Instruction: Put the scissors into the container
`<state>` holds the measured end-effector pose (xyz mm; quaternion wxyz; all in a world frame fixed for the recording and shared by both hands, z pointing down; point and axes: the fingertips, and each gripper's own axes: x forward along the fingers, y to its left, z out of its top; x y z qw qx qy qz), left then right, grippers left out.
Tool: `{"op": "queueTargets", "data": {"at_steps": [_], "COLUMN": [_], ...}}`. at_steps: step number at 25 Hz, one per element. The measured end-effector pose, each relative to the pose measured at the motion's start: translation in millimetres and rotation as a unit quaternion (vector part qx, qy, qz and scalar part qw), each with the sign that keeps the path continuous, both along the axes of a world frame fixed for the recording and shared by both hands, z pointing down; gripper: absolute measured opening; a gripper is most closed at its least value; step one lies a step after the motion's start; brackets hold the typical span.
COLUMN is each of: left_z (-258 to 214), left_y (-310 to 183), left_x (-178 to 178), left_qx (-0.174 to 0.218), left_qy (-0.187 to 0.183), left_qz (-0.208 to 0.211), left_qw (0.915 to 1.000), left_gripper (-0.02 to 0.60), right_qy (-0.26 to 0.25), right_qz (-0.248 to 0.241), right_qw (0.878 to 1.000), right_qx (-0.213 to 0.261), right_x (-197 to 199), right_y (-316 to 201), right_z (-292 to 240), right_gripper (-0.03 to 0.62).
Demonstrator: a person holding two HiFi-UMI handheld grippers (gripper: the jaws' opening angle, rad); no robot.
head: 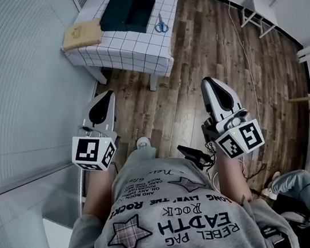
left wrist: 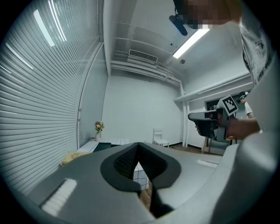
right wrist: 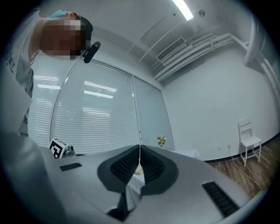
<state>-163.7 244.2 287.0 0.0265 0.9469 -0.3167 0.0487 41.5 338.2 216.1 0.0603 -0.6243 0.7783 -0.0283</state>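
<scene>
Scissors point(head: 161, 25) on table point(head: 132, 47), beside container point(head: 127, 13) (jaws closed)

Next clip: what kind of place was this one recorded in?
Probably a sparse indoor room, office or studio: wood-plank floor, slatted window blinds, and little furniture beyond a small table with a checked cloth and a white chair.

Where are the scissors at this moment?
In the head view, the scissors lie on the checked table near its right edge, just right of the dark container.
</scene>
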Motion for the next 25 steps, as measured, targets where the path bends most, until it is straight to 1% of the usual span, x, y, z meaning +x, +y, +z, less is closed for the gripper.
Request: {"op": "queueTargets", "data": {"at_steps": [6, 12, 19, 25], "left_z": [2.1, 5.4, 12.0, 22.0], "left_y": [-33.6, -55.1, -69.6, -81.2], "left_x": [-2.9, -3.0, -6.7, -12.3], "left_qx": [0.003, 0.004, -0.008, -0.023], "left_qy": [-0.002, 0.007, 0.009, 0.013], "left_qz": [0.025, 0.042, 0.048, 0.04], "left_qw": [0.9997, 0.9991, 0.9988, 0.9989], "left_gripper": [0.009, 0.009, 0.009, 0.009], "right_qy": [-0.002, -0.001, -0.002, 0.0], "right_qz": [0.017, 0.024, 0.027, 0.023], "right_qw": [1.0, 1.0, 1.0, 1.0], "right_qx": [0.002, 0.001, -0.009, -0.021], "right_x": [-9.2, -16.1, -19.6, -21.6], "right_y": [-28.5, -45.3, -59.6, -74.7], "right_z": [2.6, 8.9, 13.9, 20.0], "right_gripper": [0.014, 0.014, 0.014, 0.014]}}
